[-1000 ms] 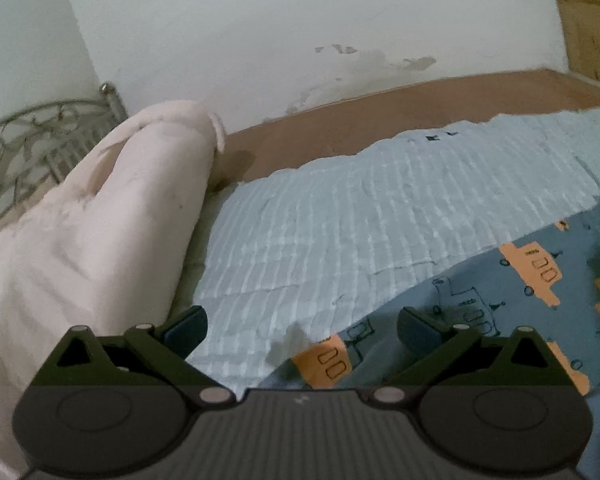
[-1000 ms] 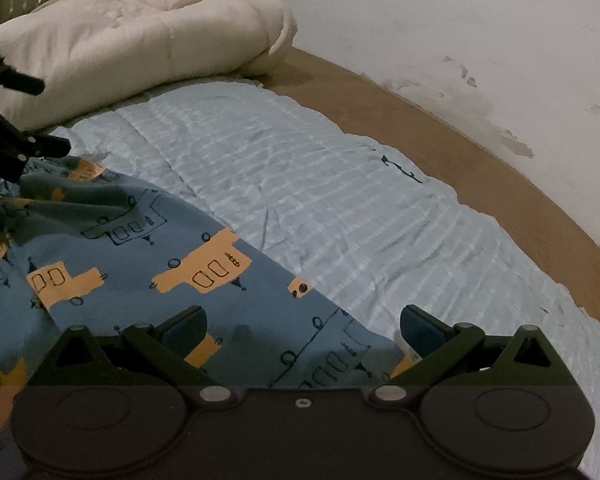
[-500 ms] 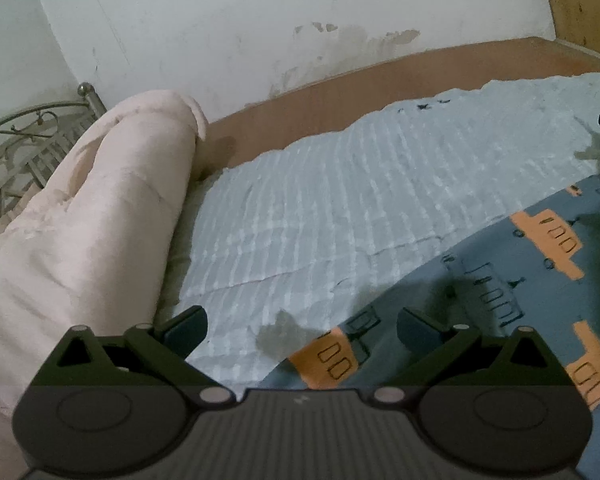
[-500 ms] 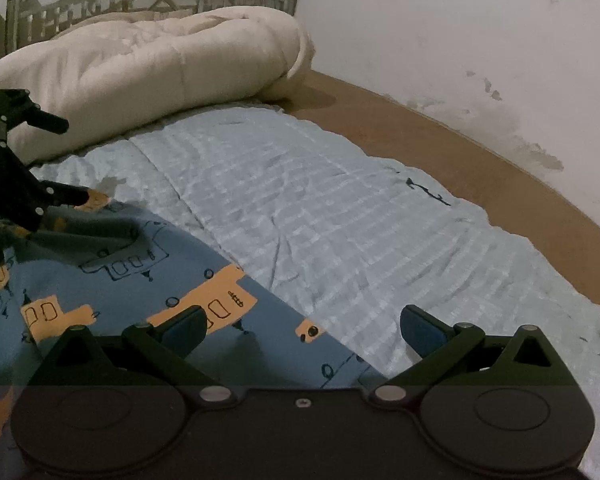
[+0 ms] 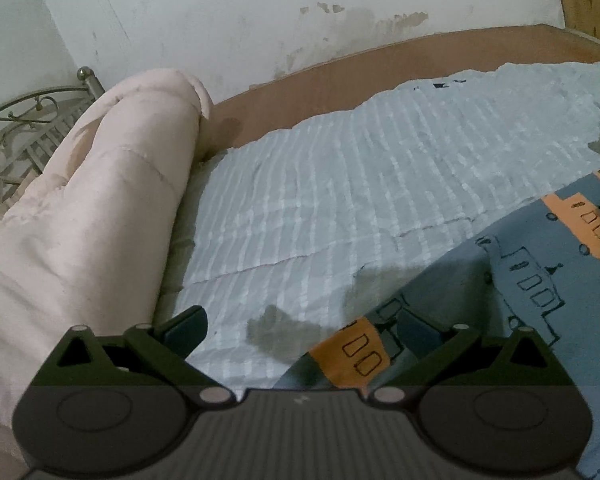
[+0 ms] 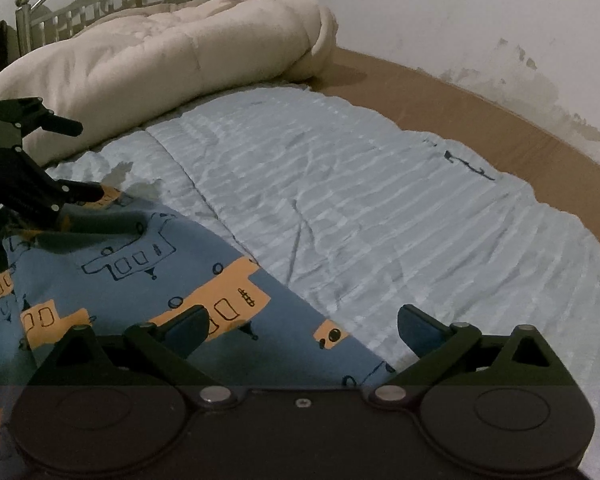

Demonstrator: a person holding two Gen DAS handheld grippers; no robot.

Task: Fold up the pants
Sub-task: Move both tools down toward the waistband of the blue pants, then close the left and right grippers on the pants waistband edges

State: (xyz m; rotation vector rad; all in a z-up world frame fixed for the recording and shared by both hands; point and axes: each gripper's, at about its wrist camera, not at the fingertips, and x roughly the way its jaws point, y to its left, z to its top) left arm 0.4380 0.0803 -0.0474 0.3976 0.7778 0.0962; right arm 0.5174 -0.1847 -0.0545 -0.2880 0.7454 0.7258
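Left tongs (image 6: 72, 162), only from right wrist, agape over pants (image 6: 140, 276)

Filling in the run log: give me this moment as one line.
left tongs: open, at pants edge | right tongs: open, over pants hem | pants: flat on blue quilt | fold: not started
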